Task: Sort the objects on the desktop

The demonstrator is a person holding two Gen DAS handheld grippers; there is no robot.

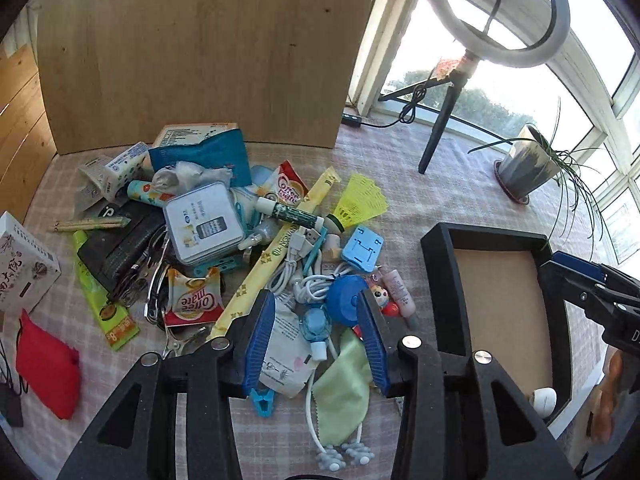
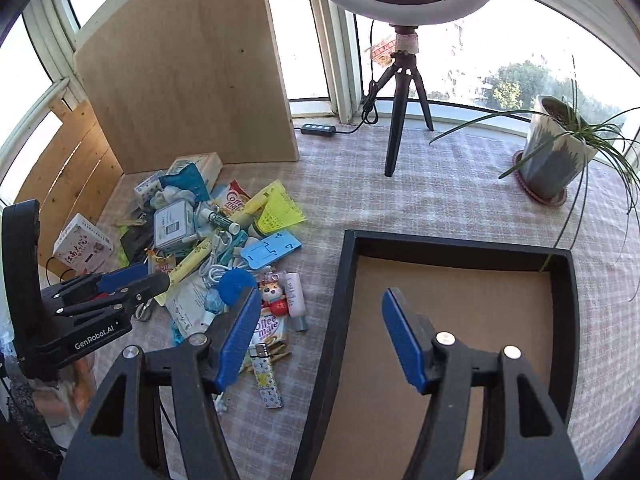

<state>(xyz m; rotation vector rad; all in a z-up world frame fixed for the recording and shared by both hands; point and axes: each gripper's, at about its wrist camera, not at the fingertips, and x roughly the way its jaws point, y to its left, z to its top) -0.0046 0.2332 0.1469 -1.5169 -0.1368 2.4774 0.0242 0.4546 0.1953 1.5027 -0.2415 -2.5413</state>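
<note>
Desktop clutter, a mixed heap of sachets, white cables, a silver tin, a yellow shuttlecock and a sky-blue folding phone stand, lies piled on the checked pink tablecloth against an upright plywood board, with almost nothing sorted yet. Black shallow tray with a brown base sits just to the right of the heap, evidently the receiving bin; one small white item rests in its near corner. Left gripper hangs over the pile's near edge, jaws spread and holding nothing, straddling a small clear-blue bottle and a blue round disc, judged a pre-grasp stance. Right gripper is likewise released and empty, poised across the tray's left wall.
</note>
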